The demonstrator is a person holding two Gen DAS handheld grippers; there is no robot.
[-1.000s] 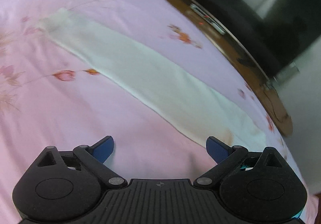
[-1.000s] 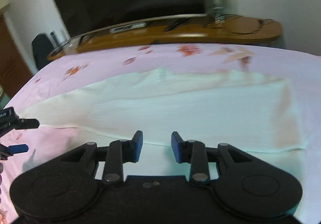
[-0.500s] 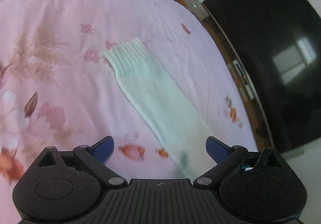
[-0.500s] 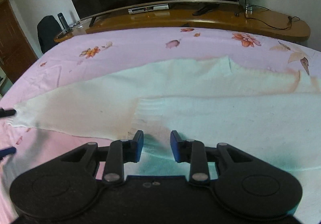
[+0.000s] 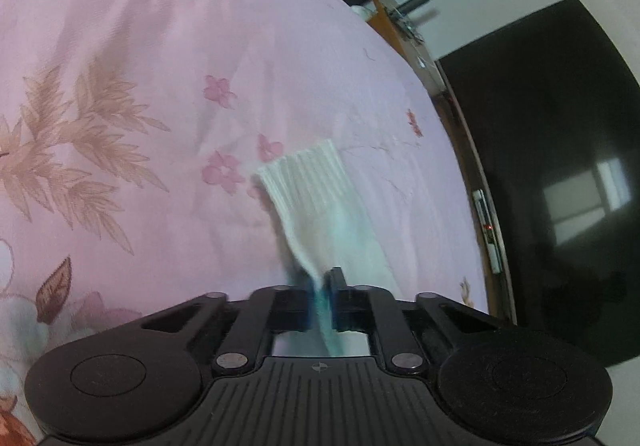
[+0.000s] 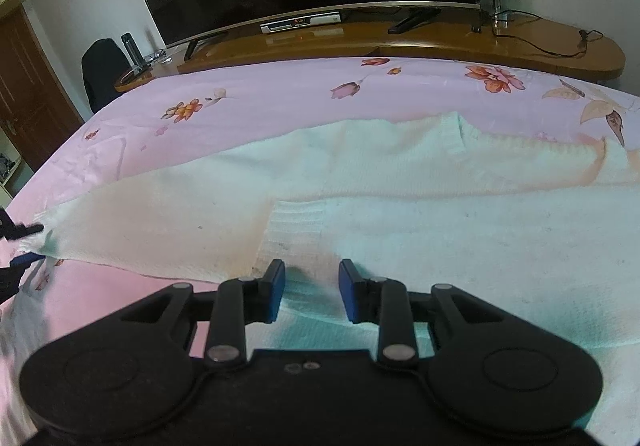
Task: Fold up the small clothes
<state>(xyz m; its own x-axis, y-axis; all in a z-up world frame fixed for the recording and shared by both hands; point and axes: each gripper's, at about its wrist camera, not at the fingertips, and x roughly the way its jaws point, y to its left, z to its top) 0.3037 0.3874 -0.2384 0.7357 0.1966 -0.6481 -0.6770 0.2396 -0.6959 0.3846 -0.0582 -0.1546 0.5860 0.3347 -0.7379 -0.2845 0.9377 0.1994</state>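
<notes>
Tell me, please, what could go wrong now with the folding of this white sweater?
The left gripper pinches only the sleeve's thin edge, so it may slip out when lifted. The right gripper stands with jaws apart over a fold of the white sweater; closing there might catch two layers.

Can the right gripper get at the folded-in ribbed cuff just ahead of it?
Probably yes. The right gripper hangs open right at the ribbed cuff, which lies flat on the white sweater with nothing between. The left gripper is shut on the other sleeve, off to the side.
</notes>
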